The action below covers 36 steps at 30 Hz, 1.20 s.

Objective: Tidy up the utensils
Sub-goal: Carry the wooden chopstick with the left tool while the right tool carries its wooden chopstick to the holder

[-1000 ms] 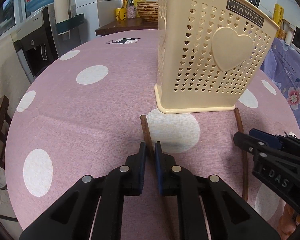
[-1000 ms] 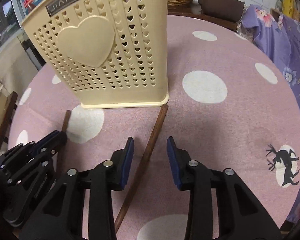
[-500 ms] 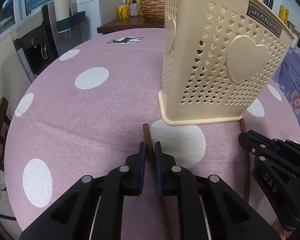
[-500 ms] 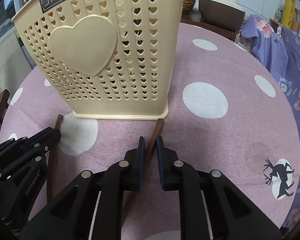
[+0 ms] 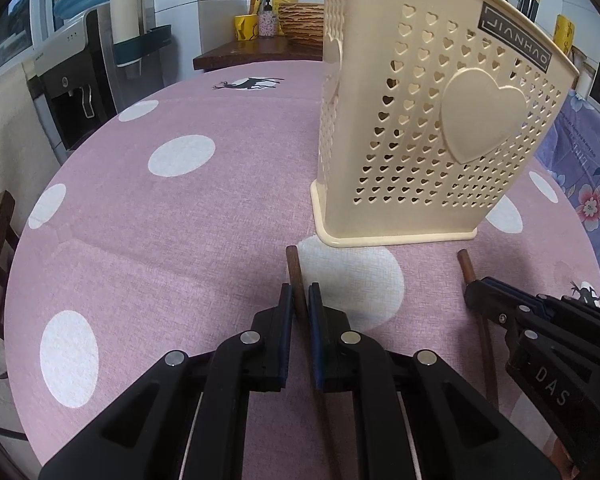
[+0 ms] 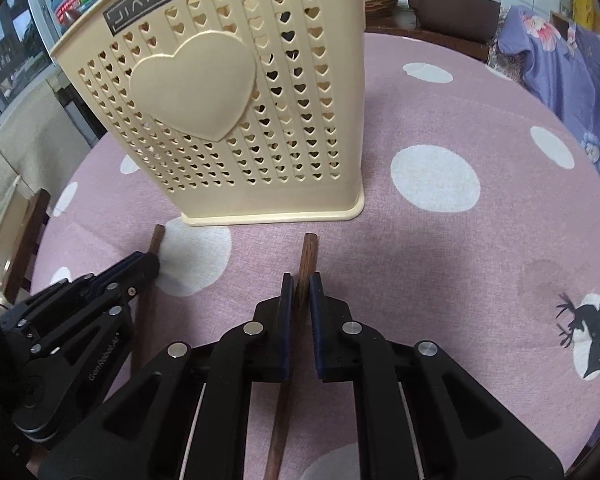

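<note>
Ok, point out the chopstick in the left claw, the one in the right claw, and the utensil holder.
left chopstick [image 5: 296, 276], left wrist view, on the bare end ahead of the pads.
right chopstick [image 6: 307, 256], right wrist view, on the bare end ahead of the pads.
utensil holder [image 6: 204, 84], right wrist view, on its raised heart.

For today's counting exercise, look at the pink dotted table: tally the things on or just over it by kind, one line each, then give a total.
Brown chopsticks: 2, one in the left gripper, one in the right gripper
Cream holder with heart holes: 1
Black grippers: 2, each with jaws shut on a chopstick
Total: 5
</note>
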Motion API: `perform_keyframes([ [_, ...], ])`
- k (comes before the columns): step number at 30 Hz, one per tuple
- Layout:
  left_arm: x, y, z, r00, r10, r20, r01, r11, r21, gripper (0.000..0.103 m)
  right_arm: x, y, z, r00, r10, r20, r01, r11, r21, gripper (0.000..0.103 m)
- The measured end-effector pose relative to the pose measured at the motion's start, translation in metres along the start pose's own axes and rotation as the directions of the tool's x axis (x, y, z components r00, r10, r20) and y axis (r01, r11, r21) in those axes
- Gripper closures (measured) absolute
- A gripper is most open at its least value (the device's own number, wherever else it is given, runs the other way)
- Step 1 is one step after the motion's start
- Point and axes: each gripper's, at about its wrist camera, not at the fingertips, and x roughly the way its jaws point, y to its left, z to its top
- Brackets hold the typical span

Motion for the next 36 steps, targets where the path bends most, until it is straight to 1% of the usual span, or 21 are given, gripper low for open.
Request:
perform_keyframes([
  [4,-0.001,0.001,-0.001,1.000,-0.017,0.005,0.017,1.000,-0.011,0.094,-0.008,-0.002,-0.003,0.997,0.073,0.004,-0.073,0.996,0.041,0.095],
  [8,-0.002,0.004,0.000,0.999,-0.043,0.011,0.044,0.999,-0.032,0.095,-0.017,-0.003,-0.004,0.988,0.154,0.018,-0.155,0.985,0.071,0.095],
  [9,-0.003,0.004,0.000,0.999,-0.045,0.016,0.045,0.998,-0.033,0.095,-0.022,-0.002,-0.004,0.986,0.163,0.022,-0.164,0.984,0.069,0.095],
  [16,-0.017,0.003,0.001,0.996,-0.068,0.054,0.071,0.997,-0.043,0.095,-0.042,0.005,-0.003,0.978,0.198,0.061,-0.201,0.978,0.050,0.095],
  [17,-0.020,0.004,0.001,0.996,-0.072,0.061,0.075,0.996,-0.045,0.095,-0.043,0.004,-0.001,0.979,0.191,0.066,-0.194,0.980,0.050,0.095],
  [20,-0.030,0.008,0.002,0.993,-0.085,0.085,0.089,0.994,-0.056,0.095,-0.053,0.003,-0.001,0.975,0.203,0.088,-0.207,0.978,0.040,0.095],
  [26,-0.056,0.016,0.007,0.982,-0.126,0.141,0.137,0.988,-0.070,0.095,-0.077,0.000,0.005,0.965,0.219,0.141,-0.222,0.975,0.007,0.095],
  [28,-0.065,0.016,0.009,0.978,-0.135,0.159,0.147,0.987,-0.067,0.095,-0.087,0.000,0.008,0.960,0.227,0.163,-0.230,0.973,-0.003,0.095],
  [29,-0.070,0.016,0.010,0.976,-0.137,0.170,0.149,0.987,-0.063,0.095,-0.093,-0.001,0.010,0.955,0.222,0.198,-0.226,0.974,-0.003,0.095],
  [31,-0.080,0.017,0.013,0.970,-0.145,0.195,0.159,0.986,-0.056,0.095,-0.105,0.000,0.013,0.947,0.228,0.226,-0.229,0.973,-0.019,0.095],
  [36,-0.109,0.020,0.024,0.953,-0.159,0.259,0.176,0.983,-0.044,0.096,-0.140,0.008,0.022,0.923,0.247,0.295,-0.231,0.969,-0.087,0.095],
])
